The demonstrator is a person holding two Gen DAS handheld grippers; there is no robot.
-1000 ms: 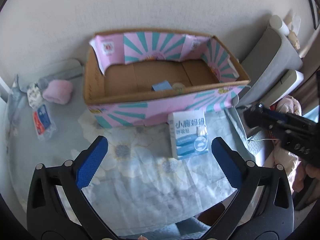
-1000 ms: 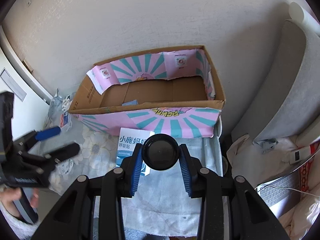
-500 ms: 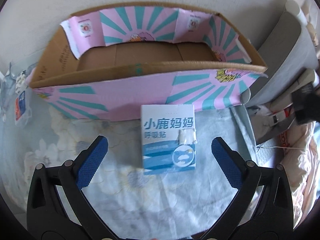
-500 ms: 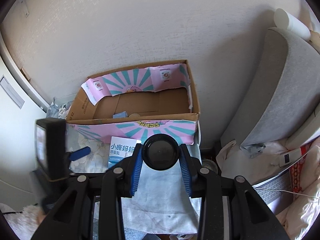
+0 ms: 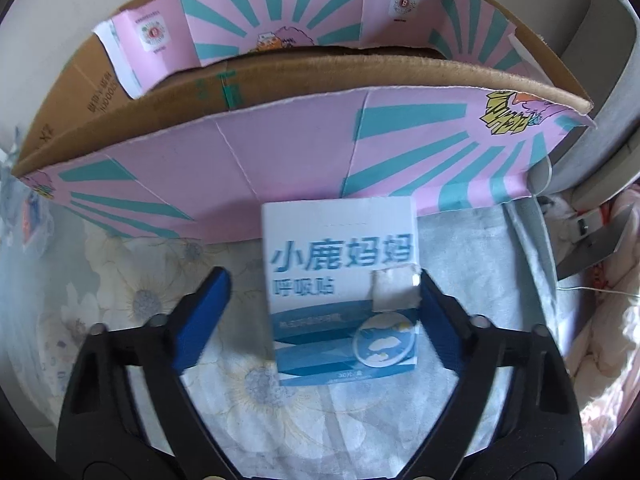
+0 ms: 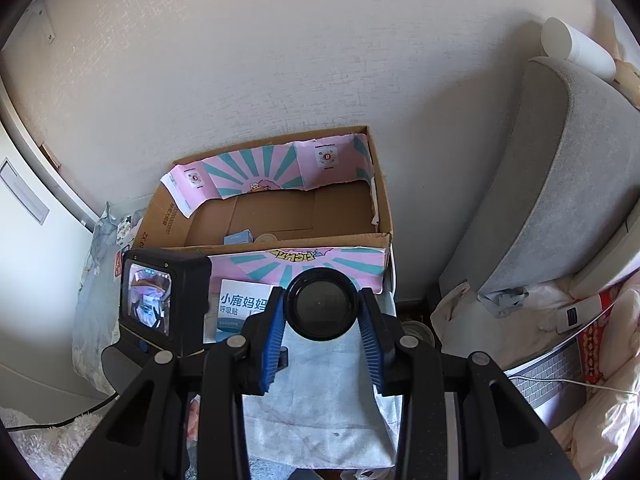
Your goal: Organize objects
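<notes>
Hand-held gripper straddles blue-white box, unclosed.

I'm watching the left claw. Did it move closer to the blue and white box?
Yes. The left gripper went forward toward the cardboard box; its fingers now straddle the blue and white box.

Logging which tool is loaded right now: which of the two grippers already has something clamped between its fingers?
The right gripper: its blue pads are shut on a round black jar. The left gripper is open, merely straddling the blue-and-white box in front of the cardboard box.

A cloth with flowers covers the worktop. On it sit a big pink cardboard box at the far side and a small blue-and-white box just in front
</notes>
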